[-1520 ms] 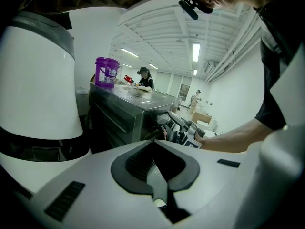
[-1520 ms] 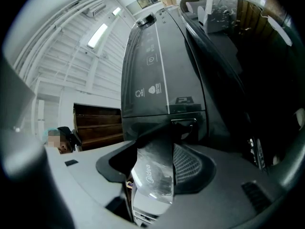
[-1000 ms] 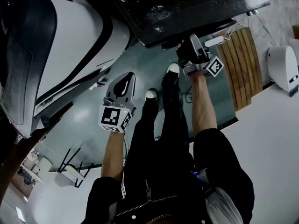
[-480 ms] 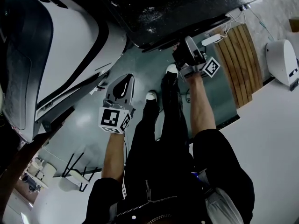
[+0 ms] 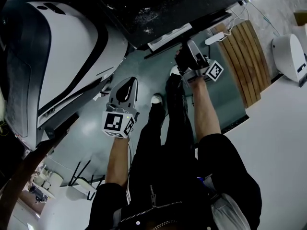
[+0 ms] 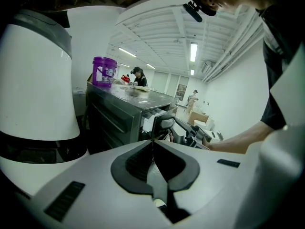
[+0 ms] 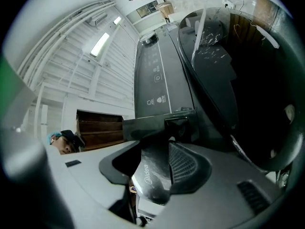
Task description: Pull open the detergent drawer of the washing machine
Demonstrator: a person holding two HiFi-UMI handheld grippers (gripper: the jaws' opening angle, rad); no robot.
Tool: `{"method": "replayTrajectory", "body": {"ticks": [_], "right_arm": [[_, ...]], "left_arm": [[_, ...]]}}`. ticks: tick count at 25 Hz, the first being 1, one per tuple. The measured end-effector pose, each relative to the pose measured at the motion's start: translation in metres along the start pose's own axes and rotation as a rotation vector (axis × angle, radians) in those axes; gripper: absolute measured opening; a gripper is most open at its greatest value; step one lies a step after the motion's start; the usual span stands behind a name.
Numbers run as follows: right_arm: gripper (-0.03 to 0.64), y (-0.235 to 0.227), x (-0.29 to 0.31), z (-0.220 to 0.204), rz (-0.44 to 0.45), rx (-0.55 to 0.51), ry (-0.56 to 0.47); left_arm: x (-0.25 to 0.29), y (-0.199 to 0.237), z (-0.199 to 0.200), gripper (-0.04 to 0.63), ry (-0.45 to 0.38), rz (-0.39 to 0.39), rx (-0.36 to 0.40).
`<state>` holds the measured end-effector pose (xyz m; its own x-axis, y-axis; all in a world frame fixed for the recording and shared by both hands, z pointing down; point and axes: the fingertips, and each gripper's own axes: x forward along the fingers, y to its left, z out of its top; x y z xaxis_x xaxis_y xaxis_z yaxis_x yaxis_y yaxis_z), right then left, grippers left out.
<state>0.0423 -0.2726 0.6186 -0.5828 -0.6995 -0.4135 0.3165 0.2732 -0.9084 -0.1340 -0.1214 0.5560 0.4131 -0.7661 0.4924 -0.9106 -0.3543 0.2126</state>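
Housing in white and black (image 5: 62, 47) fills the left of the head view and takes no part in the task. Beside it the left gripper (image 5: 125, 85) hangs over the floor, jaws pressed together with nothing between them, well apart from the washing machine (image 5: 168, 4).

The detergent drawer (image 5: 170, 35) shows as a pale strip standing a little proud of the machine's dark front, so it appears to be partly out. The right gripper (image 5: 184, 56) is at its right end, with jaws closing and the drawer front between them.

Procedure for the step in hand:
- Let the grip become firm on the drawer front before loading it.
- Pull straight along the drawer's travel, keeping the jaws level; a sideways pull is likely to bind the slide.
- Stop at the end of travel and do not force it.

The right gripper view alone shows the branded drawer front (image 7: 151, 178) lying against the ribbed pad. The left gripper view alone shows a purple bucket (image 6: 105, 72) on the machine top. Only the head view shows both grippers together and the slatted wooden board (image 5: 242, 61) at the right.
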Motion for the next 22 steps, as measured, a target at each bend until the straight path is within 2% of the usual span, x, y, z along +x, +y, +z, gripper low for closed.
{"method": "replayTrajectory", "body": {"ticks": [22], "right_arm": [[0.153,0.026,-0.061,-0.001,0.026,-0.005,-0.054]], "left_arm": [[-0.003,-0.022,-0.004,0.026,0.008,-0.063,0.041]]}}
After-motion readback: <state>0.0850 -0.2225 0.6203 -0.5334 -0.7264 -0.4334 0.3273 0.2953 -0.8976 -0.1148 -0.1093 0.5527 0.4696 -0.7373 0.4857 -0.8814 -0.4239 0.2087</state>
